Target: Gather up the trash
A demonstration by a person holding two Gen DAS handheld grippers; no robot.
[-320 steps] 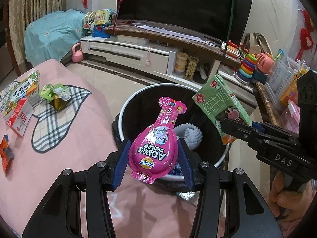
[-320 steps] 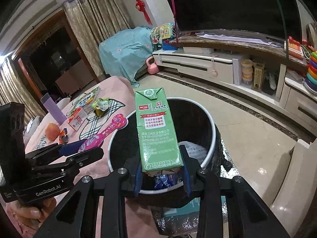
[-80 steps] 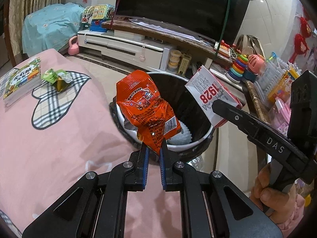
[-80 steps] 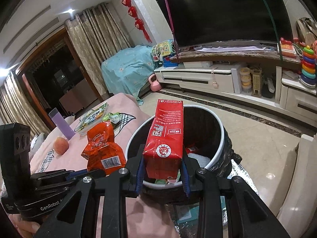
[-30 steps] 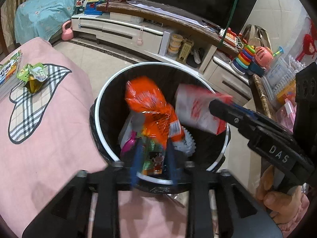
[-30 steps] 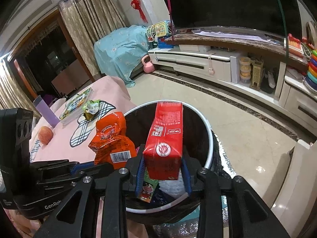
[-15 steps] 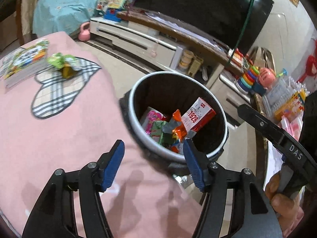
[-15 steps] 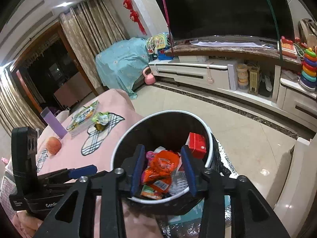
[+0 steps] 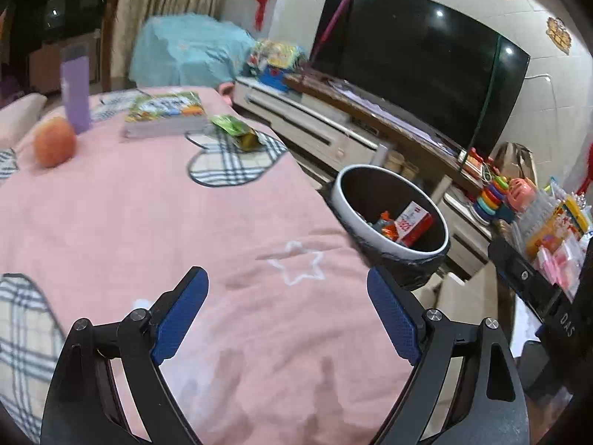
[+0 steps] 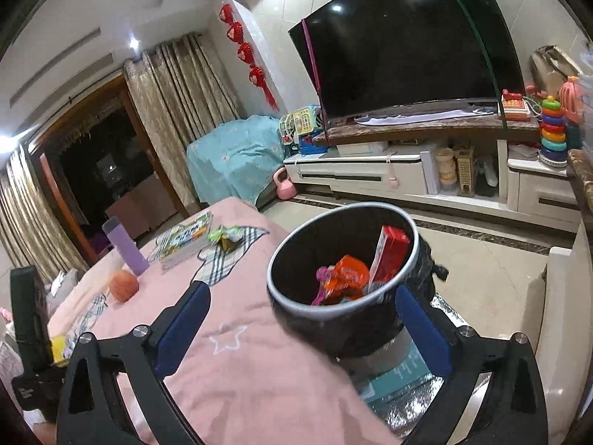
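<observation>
Trash bin (image 10: pixel 343 311) holds one red carton (image 10: pixel 389 256), one orange packet (image 10: pixel 346 278); both jaws apart, empty.

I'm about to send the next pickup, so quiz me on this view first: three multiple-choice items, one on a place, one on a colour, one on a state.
1. Where is the red carton?
A. on the pink blanket
B. in the trash bin
C. on the TV stand

2. What colour is the crumpled wrapper beside the book?
A. green
B. blue
C. white

3. How do the left gripper's jaws stand?
A. shut on a wrapper
B. shut on nothing
C. wide open, nothing between them

Answers: 
1 B, the carton leans against the inside wall of the trash bin. 
2 A, it shows green on the plaid heart patch. 
3 C, only the pink blanket shows between the blue pads.
</observation>
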